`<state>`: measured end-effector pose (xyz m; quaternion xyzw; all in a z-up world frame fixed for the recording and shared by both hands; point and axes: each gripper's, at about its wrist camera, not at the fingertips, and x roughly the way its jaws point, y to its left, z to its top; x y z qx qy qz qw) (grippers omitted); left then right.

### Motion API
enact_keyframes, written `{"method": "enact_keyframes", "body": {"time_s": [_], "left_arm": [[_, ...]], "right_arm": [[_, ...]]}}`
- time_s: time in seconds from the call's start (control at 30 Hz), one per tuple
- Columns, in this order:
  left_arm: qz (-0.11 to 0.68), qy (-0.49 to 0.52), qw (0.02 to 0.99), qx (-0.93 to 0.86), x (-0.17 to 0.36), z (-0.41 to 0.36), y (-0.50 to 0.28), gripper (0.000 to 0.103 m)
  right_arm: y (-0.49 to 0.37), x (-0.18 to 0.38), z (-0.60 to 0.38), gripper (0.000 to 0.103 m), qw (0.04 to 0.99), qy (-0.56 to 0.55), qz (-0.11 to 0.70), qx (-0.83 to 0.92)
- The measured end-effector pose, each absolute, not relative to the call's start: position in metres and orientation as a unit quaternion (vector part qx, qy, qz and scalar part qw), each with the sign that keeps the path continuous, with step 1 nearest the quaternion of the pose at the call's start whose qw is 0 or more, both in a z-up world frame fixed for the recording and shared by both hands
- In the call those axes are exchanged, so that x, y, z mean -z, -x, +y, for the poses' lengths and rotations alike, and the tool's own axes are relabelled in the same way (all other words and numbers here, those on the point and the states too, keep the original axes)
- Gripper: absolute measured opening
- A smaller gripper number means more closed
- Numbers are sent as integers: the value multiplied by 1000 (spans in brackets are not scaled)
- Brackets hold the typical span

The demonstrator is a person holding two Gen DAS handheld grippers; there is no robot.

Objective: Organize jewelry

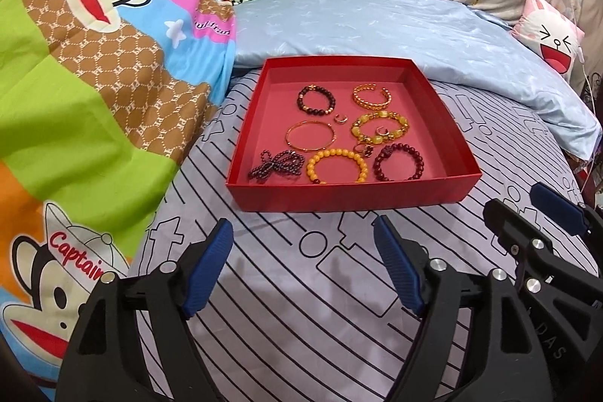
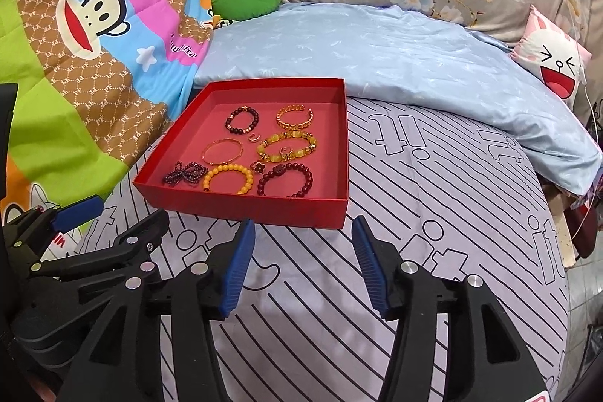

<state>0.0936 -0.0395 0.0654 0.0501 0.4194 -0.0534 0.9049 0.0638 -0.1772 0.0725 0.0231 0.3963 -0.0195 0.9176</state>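
box [image 1: 350, 193], 7 bracelets, 3 rings, 2 grippers

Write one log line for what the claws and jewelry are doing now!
left claw: open, empty | right claw: open, empty | jewelry: in red box

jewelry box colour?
Red box, pinkish-red floor inside; clearest in the left wrist view.

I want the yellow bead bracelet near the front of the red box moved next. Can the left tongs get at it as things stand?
Probably yes. The left tongs stand open and empty in front of the red box, whose top is open. The yellow bead bracelet lies just behind the low front wall, apart from its neighbours.
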Motion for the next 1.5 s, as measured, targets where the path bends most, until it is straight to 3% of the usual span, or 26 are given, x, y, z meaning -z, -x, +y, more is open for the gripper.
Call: {"method": "enact_keyframes", "body": {"time_s": [0.43, 1.5], "left_arm": [[410, -56, 910, 31, -66, -37, -92, 77], [407, -62, 911, 12, -64, -37, -90, 77]], "right_arm": [[-65, -71, -179, 63, 919, -23, 393, 24], [-67, -71, -179, 63, 920, -21, 392, 23]]}}
